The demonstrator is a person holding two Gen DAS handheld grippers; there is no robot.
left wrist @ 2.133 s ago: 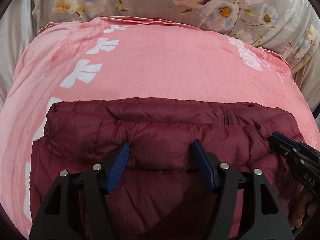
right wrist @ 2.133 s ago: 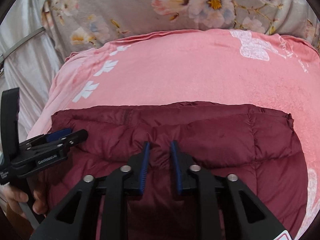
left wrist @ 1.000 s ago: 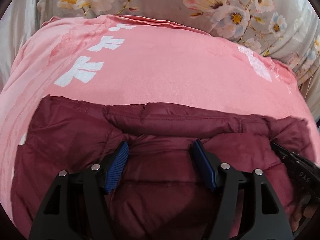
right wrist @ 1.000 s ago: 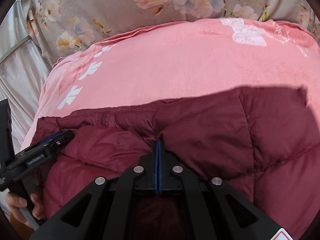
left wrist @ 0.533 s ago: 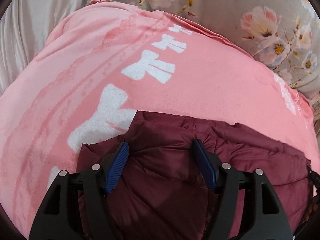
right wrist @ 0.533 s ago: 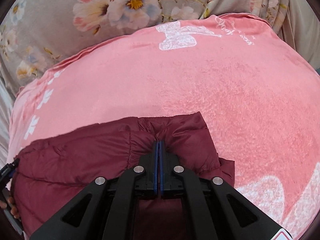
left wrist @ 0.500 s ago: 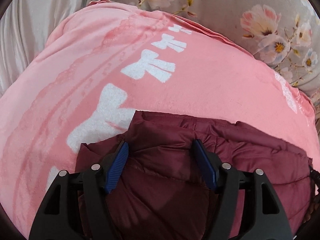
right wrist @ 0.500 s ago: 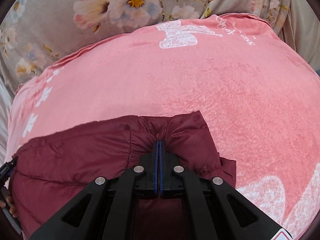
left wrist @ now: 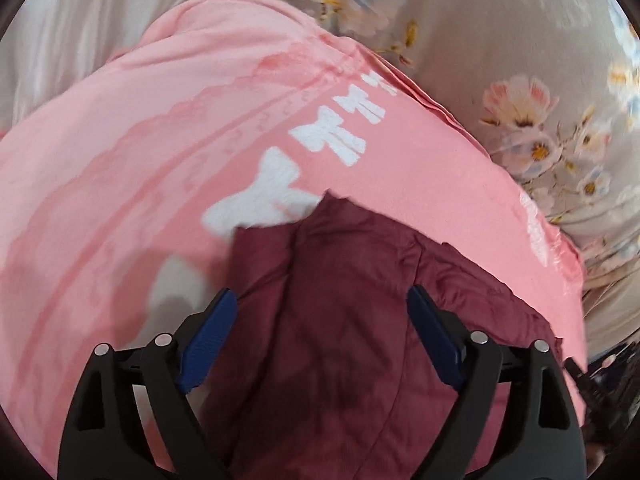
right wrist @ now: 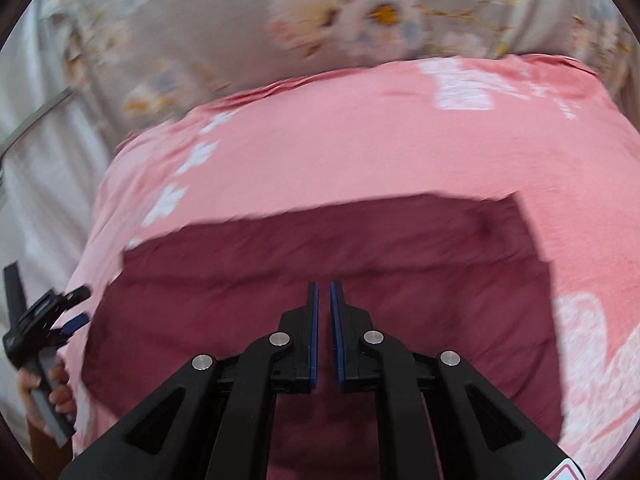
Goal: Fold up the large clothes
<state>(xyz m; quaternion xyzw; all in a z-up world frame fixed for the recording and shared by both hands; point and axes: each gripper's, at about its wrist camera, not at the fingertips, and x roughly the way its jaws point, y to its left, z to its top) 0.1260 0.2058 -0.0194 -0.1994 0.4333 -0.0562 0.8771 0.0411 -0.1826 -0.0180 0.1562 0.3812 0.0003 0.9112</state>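
Note:
A dark red padded jacket [left wrist: 352, 304] lies folded on a pink blanket [left wrist: 140, 152]. In the left wrist view my left gripper [left wrist: 320, 308] is wide open, its blue pads on either side of the jacket's near left corner, holding nothing. In the right wrist view the jacket [right wrist: 420, 248] lies flat as a rough rectangle. My right gripper [right wrist: 324, 292] stands over its middle with the jaws a narrow slit apart and no cloth between them. The left gripper also shows at the left edge of that view [right wrist: 60, 312], held by a hand.
The pink blanket [right wrist: 360, 140] with white bow prints covers the bed. A grey floral sheet [right wrist: 280, 20] lies behind it, and a pale curtain or sheet [left wrist: 80, 20] is at the far left. The right wrist view is motion-blurred.
My right gripper has let go of the jacket's edge, opened a slit and swung back over the jacket's middle. My left gripper has stayed open and shifted left over the corner.

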